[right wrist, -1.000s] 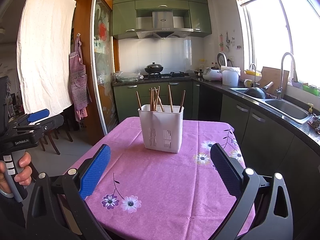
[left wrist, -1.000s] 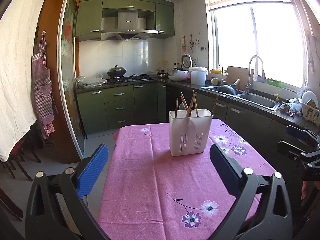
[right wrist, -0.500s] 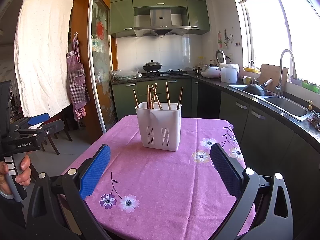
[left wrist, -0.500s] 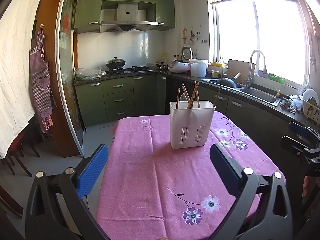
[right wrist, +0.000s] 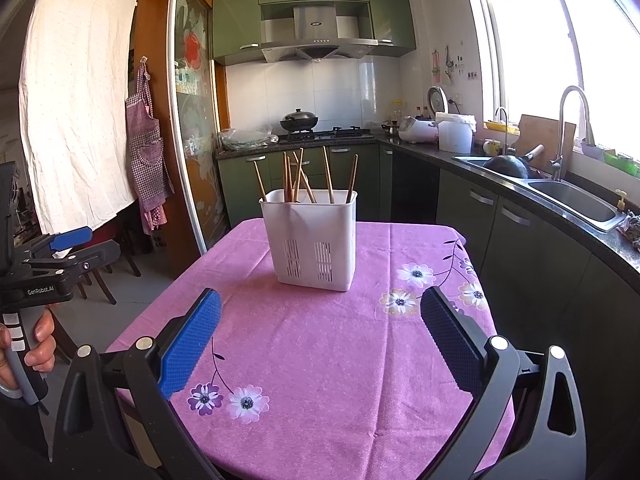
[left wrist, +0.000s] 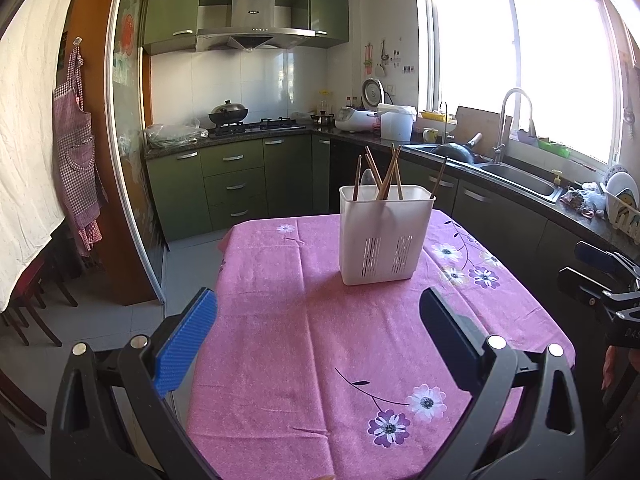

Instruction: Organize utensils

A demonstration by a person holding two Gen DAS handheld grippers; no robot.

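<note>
A white slotted utensil holder (left wrist: 385, 236) stands upright on the pink flowered tablecloth (left wrist: 304, 344); it also shows in the right wrist view (right wrist: 314, 238). Several wooden chopsticks (right wrist: 298, 178) stick out of it, and a pale spoon (left wrist: 367, 180) shows among the chopsticks (left wrist: 390, 174). My left gripper (left wrist: 320, 320) is open and empty, above the near part of the table. My right gripper (right wrist: 320, 322) is open and empty, likewise short of the holder. Each gripper shows at the edge of the other's view.
Green kitchen cabinets and a dark counter (left wrist: 504, 168) with sink, wok and rice cooker run behind and right of the table. A stove with a pot (right wrist: 299, 120) is at the back. A sliding glass door (right wrist: 192, 152), an apron and chairs stand left.
Both grippers have tilted down and moved slightly closer to the table; the holder sits lower and larger in both views. Jaws stay open.
</note>
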